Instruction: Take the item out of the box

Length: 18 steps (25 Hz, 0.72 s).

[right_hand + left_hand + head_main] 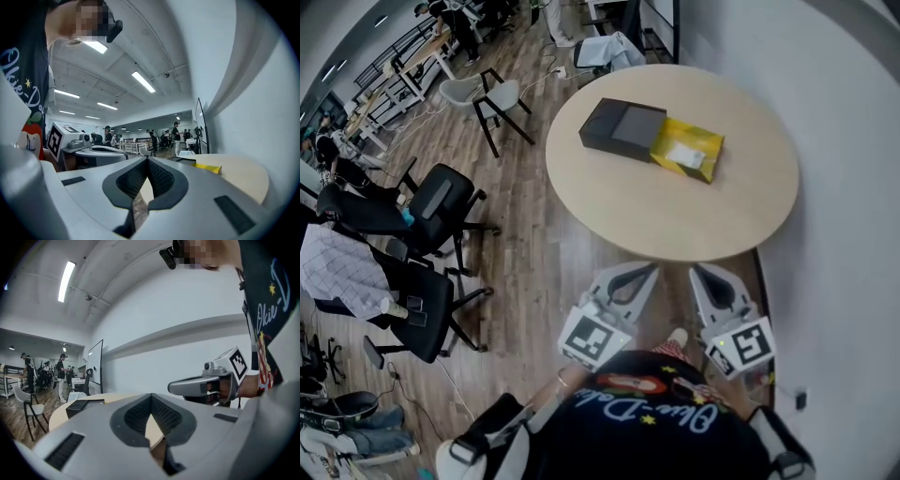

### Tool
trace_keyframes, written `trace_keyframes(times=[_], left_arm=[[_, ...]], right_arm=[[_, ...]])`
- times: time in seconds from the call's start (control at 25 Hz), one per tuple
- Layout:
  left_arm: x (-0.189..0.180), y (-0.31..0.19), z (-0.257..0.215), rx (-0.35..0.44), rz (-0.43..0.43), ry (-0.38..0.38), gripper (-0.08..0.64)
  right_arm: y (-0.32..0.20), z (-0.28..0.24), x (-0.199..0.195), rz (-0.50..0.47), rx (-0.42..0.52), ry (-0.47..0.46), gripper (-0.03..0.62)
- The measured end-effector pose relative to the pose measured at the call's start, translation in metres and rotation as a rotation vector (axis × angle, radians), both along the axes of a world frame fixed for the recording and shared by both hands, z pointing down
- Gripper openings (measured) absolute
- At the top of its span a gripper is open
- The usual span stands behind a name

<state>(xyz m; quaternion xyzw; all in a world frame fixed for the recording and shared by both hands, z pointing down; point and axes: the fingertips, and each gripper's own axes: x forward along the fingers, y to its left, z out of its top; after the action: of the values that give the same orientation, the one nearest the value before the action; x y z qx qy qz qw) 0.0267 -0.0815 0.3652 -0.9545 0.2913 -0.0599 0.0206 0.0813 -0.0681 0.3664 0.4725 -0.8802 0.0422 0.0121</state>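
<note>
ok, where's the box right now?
Head view: the box sits on the far half of the round table, with its yellow tray slid out toward the right.

An open office. Black swivel chairs [431, 211] stand on a wood floor [525, 234]. Desks [403, 70] line the room under strip lights [143, 81].

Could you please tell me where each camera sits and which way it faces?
Head view: on the person's head, looking steeply down at the table, box and tray; shirt, left gripper and right gripper show below.
Left gripper view: on the left gripper, along its shut jaws toward the table and box; right gripper and shirt at right.
Right gripper view: on the right gripper, along its shut jaws toward the table and tray; left gripper at left.
Shared: all show the table.
</note>
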Motion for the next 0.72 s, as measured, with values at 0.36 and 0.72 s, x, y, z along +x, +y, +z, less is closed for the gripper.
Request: trace_keyframes(times=[0.36,0.72], left_arm=[[0.019,-0.012,-0.004,0.009,-0.044,-0.025,-0.014],[0.040,-0.031,-0.008,0.030,-0.100,-0.028,-0.014]], right_arm=[[-0.017,0.006,0.020,-0.050,-0.015,-0.016,-0.005],[-0.035,0.003,0.043,-0.097,0.004,-0.036,-0.005]])
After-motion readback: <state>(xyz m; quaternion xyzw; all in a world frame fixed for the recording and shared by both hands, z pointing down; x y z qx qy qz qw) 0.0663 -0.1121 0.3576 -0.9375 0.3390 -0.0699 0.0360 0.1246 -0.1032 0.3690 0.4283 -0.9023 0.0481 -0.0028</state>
